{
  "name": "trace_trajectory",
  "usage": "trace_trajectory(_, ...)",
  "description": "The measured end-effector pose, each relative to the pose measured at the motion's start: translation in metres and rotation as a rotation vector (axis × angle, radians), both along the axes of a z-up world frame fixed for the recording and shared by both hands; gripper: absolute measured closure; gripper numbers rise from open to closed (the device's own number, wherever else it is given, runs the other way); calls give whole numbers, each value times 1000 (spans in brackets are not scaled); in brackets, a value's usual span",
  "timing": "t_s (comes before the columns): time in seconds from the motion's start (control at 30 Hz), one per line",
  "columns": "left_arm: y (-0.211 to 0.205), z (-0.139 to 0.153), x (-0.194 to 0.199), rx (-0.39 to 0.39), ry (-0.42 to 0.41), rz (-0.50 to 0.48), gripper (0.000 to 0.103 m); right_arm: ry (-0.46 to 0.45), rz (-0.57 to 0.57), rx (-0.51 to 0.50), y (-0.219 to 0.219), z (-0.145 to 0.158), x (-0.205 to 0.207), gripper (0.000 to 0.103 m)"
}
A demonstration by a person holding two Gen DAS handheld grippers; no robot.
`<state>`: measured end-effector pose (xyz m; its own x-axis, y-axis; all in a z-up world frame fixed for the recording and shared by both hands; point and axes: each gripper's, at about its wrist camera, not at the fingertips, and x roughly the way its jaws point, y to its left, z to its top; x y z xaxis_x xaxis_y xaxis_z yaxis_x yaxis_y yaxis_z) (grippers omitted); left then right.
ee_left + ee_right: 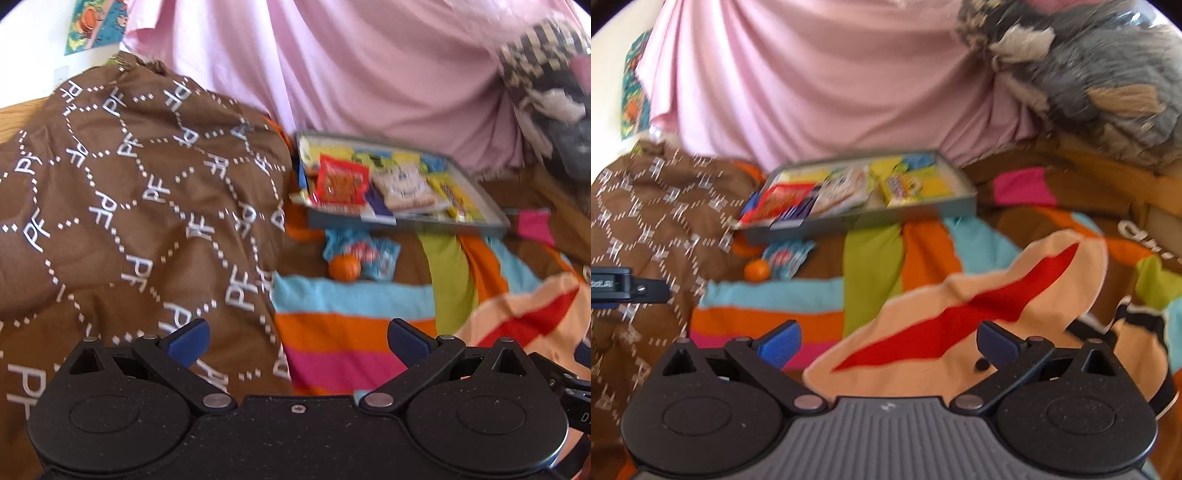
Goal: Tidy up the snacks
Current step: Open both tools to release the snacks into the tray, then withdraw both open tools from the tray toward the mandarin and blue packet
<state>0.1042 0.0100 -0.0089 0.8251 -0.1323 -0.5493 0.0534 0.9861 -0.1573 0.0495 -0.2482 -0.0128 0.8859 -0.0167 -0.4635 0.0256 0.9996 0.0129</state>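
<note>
Ahead at 12 o'clock: blue packet (364,254) beside orange (344,267), below tray (406,221) (long axis crosswise).
Left gripper (298,341): held released, nearer.
Right gripper (888,341): released, packet seen at 11 o'clock.

Grey tray (406,221), orange ball (344,268), brown monogrammed cloth (129,192)

One tray (406,221); one orange ball (344,267); one blue packet (376,256) outside tray.

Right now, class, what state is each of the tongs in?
Left tongs: open, holding nothing.
Right tongs: open, holding nothing.
</note>
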Motion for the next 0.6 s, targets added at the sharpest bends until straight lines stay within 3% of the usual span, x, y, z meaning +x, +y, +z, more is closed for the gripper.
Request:
trace_trajectory(0.3, -9, -16, 5, 57, 50, -20, 1, 158, 56, -62, 15, -21, 19, 0)
trace_trajectory(0.6, -3, -23, 16, 52, 73, 0, 1, 172, 79, -86, 24, -21, 32, 0)
